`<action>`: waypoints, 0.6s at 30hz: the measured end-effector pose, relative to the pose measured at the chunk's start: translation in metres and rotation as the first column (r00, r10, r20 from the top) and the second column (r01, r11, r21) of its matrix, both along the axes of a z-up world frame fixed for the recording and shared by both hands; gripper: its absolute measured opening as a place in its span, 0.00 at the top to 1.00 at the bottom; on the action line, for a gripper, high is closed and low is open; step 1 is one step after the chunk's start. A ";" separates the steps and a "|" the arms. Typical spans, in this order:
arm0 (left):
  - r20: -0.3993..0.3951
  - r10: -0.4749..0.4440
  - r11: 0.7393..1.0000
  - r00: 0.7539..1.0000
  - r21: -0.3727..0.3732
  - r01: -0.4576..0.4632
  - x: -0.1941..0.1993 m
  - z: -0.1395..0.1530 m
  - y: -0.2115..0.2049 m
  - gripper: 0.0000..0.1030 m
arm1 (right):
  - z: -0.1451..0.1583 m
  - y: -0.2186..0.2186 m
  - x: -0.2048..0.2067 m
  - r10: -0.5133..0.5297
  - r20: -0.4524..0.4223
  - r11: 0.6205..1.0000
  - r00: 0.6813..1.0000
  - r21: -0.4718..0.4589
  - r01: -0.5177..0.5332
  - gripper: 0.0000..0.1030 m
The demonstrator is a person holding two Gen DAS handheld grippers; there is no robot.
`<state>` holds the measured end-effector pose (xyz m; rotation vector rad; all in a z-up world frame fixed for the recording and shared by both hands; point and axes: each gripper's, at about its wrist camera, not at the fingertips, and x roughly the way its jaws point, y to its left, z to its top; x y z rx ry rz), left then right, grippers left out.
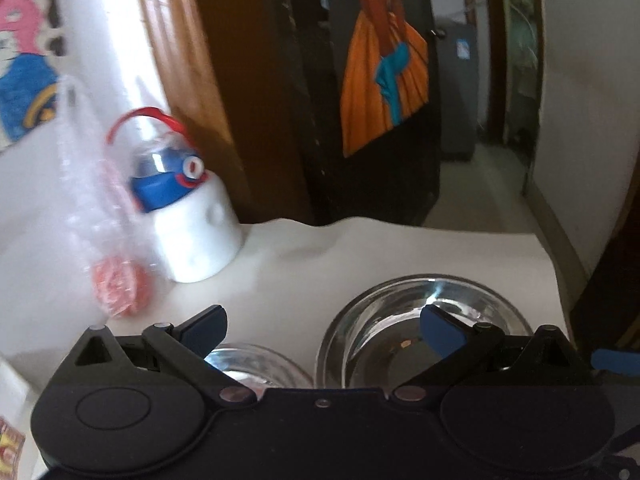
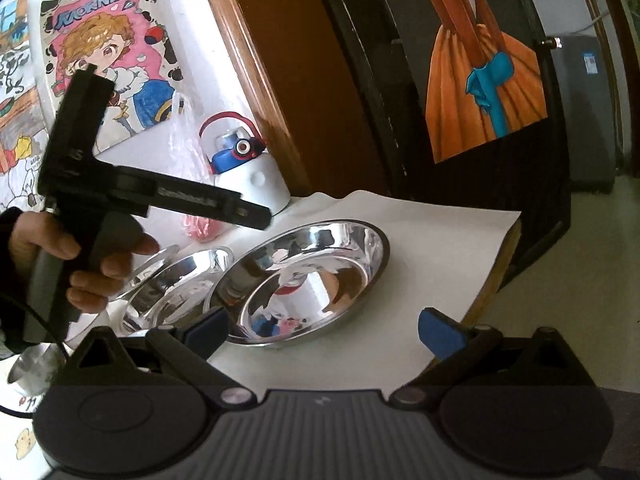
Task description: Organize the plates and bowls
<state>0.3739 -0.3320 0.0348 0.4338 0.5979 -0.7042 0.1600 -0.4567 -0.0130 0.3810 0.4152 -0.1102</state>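
A large shiny steel plate [image 2: 304, 276] lies on the white table cover, with a smaller steel bowl [image 2: 180, 288] touching its left side. In the left wrist view the large plate [image 1: 384, 336] sits under my right fingertip and the smaller bowl [image 1: 260, 364] lies just below the gripper. My left gripper [image 1: 324, 332] is open and empty, held above both dishes; its body [image 2: 132, 196] shows in the right wrist view over the small bowl. My right gripper [image 2: 324, 332] is open and empty, in front of the large plate.
A white bottle with a blue lid and red strap [image 2: 252, 172] stands at the back by the wall, next to a clear plastic bag with something pink [image 1: 116, 284]. The table's right edge [image 2: 504, 252] drops off by a dark door. Posters hang on the wall.
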 end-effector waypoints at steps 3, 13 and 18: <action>-0.016 -0.050 0.998 0.999 0.034 0.051 0.008 -0.009 -0.009 0.01 | -0.005 0.003 0.007 0.011 -0.008 1.000 1.000 0.023 -0.011 0.01; -0.080 -0.144 0.983 0.986 0.099 0.152 0.030 -0.026 -0.027 0.04 | -0.013 0.003 0.017 -0.008 0.001 0.996 1.000 0.088 0.008 0.12; -0.088 -0.154 0.981 0.984 0.102 0.163 0.035 -0.027 -0.030 0.15 | -0.015 -0.003 0.018 -0.019 0.014 0.990 1.000 0.139 0.016 0.17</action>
